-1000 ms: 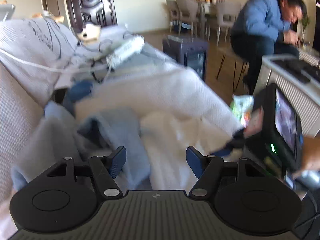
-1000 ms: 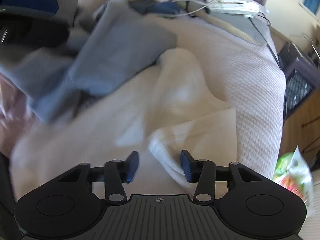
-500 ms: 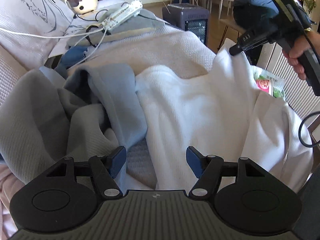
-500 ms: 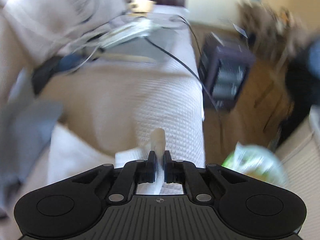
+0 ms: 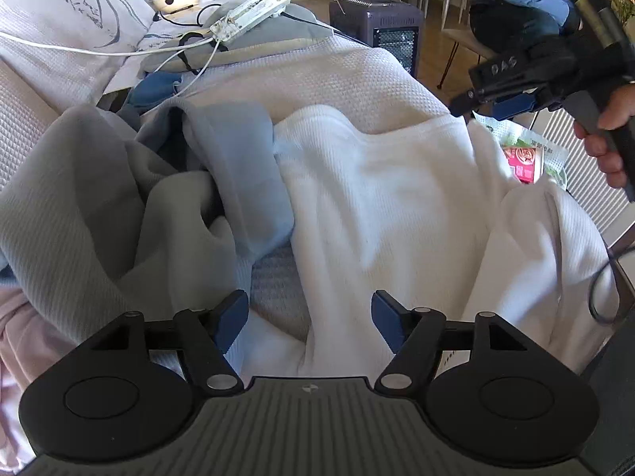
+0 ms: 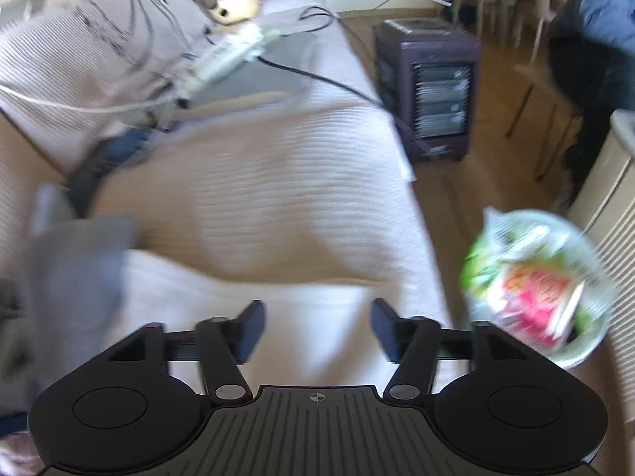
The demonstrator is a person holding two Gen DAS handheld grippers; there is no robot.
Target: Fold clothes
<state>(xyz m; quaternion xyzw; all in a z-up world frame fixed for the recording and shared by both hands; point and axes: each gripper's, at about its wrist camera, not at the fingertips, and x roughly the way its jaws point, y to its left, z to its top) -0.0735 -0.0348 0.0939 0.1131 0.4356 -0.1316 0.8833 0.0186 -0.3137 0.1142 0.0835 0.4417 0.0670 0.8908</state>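
A bed (image 5: 325,71) under a cream waffle cover fills both views, and the clothes to be folded lie heaped at its near end. The white garment (image 5: 397,206) is the larger piece, spread over the near right part of the bed and draping off its right edge. The grey garment (image 5: 119,206) lies crumpled at the near left, with one fold overlapping the white one's left border. At the far end sit a pillow (image 5: 67,27) and a white power strip (image 5: 254,12) with its cords, well apart from the clothes. On the floor to the right stand a dark heater (image 6: 428,91) and a bowl of colourful packets (image 6: 539,289).

The step in hand looks like laying the white garment out flat, before any fold is made. The right gripper (image 5: 496,103) hangs just above the garment's far right corner. Its fingers are spreading apart, and nothing is between them; in its own blurred view the white cloth lies below the fingers rather than in them. The left gripper (image 5: 309,321) hovers low over the garment's near left border, where it meets the grey one. Its fingers are also easing wider and grasp nothing.

The next move seems to call for each gripper to pinch one edge of the white garment only. The left must keep clear of the grey fold beside it. Then the cloth can be drawn taut, since deep wrinkles run down its middle and right side.
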